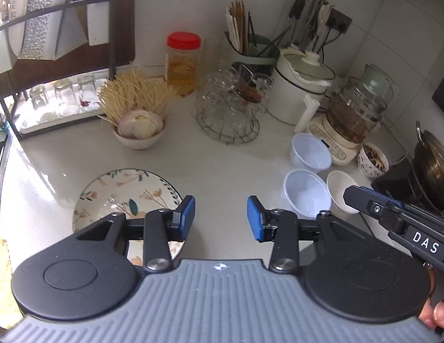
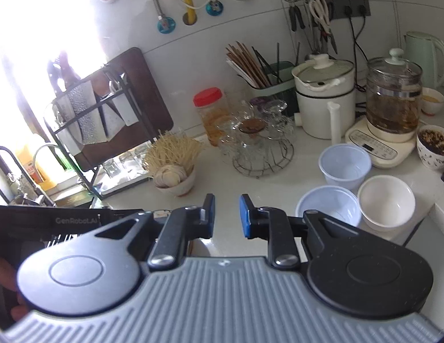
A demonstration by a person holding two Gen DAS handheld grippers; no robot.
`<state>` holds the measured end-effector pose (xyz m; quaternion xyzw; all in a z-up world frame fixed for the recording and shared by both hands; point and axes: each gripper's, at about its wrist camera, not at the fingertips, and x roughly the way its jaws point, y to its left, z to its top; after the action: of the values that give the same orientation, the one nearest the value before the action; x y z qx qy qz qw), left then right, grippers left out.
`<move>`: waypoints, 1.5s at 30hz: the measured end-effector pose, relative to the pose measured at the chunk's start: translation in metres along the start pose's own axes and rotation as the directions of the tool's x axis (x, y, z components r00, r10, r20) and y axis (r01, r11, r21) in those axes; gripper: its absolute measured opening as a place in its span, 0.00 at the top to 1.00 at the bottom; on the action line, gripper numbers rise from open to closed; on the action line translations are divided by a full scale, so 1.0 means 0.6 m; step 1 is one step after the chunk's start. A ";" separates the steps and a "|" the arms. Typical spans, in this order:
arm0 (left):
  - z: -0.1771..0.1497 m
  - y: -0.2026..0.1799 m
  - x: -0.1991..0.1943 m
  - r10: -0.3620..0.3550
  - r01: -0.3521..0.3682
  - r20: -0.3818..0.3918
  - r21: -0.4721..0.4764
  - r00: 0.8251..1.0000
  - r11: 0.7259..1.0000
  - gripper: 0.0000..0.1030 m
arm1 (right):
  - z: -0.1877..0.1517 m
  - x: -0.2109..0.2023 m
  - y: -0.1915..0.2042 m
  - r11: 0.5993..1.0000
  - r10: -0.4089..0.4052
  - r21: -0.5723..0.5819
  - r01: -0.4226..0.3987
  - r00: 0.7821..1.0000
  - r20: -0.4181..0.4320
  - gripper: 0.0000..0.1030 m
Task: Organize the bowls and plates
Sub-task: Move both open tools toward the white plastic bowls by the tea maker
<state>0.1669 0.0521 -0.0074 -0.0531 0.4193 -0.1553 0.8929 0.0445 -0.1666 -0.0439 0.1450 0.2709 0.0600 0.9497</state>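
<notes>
- Daylight blasting in from my upper left, the window (image 2: 36,28) totally blown out on the right wrist cam.
- Soft glare on the counter (image 1: 222,165), shadows faint.
- Heavy fisheye bending at edges, slightly soft overall.

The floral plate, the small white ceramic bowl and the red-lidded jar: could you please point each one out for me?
floral plate (image 1: 127,188), left wrist view, on its painted centre.
small white ceramic bowl (image 2: 386,201), right wrist view, on its inner bottom.
red-lidded jar (image 1: 184,41), left wrist view, on the red lid.
</notes>
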 end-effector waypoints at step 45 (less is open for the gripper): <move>0.022 -0.170 0.245 -0.096 0.127 -0.210 0.140 0.973 0.982 0.47 | -0.046 0.031 -0.245 0.930 -0.199 0.303 0.210 0.978 -0.064 0.28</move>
<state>0.2415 -0.0923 -0.0837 0.0078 0.4911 -0.2418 0.8368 0.0509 -0.2960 -0.1209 0.2615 0.3060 -0.0798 0.9119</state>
